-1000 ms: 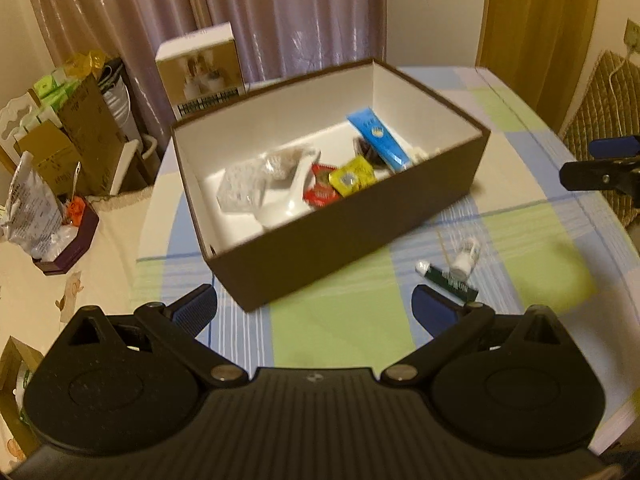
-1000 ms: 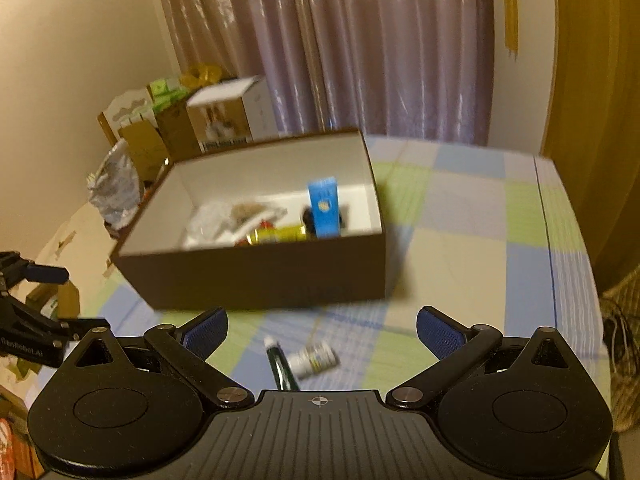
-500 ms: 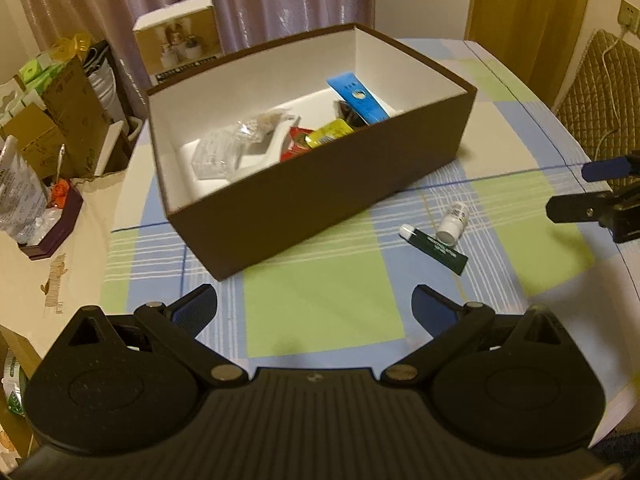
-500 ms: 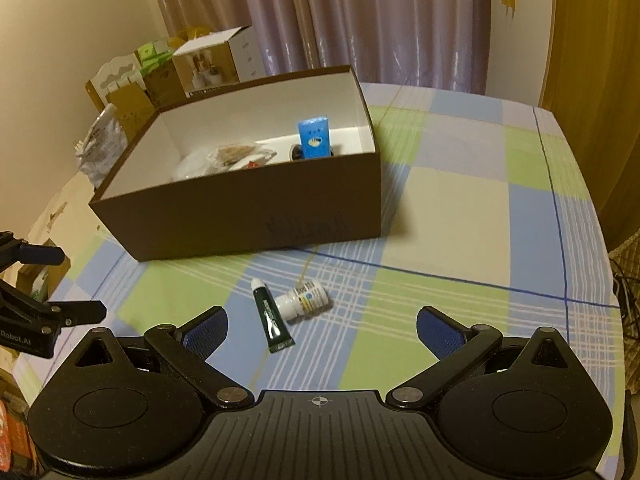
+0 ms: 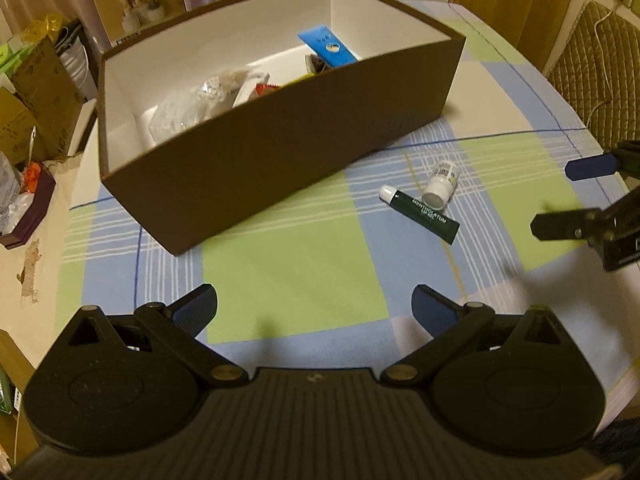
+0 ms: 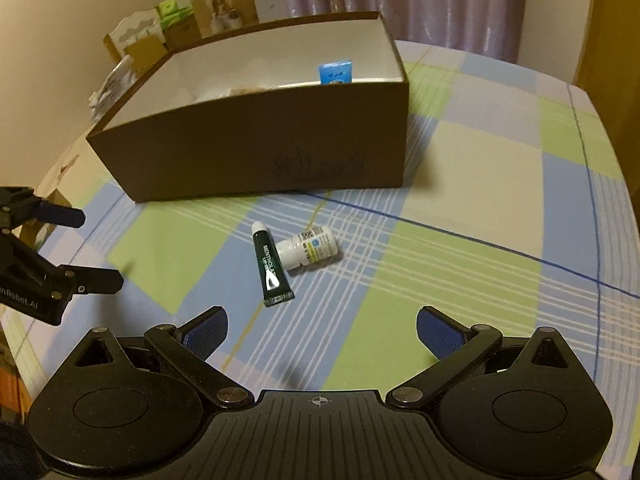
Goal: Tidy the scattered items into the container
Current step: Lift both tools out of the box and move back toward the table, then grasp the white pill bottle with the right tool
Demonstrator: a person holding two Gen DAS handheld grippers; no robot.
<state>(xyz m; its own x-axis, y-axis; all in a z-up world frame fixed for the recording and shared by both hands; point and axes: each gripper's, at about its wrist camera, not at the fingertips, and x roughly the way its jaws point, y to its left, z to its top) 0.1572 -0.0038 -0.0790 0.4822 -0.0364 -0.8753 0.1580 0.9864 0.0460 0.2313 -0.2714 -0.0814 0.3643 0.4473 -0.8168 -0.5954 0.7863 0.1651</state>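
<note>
With both the left gripper [image 5: 314,308] and right gripper [image 6: 322,330] empty, jaws wide, the dark green squeeze tube [image 6: 270,267] touched the small white plastic bottle [image 6: 308,247] before the brown cardboard box [image 6: 256,152], so a grasp risked rolling the bottle away.

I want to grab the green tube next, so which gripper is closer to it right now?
Probably the right. The right gripper sits open just short of the green tube, facing it; the left gripper, also open, sits farther back and to the tube's left.
</note>
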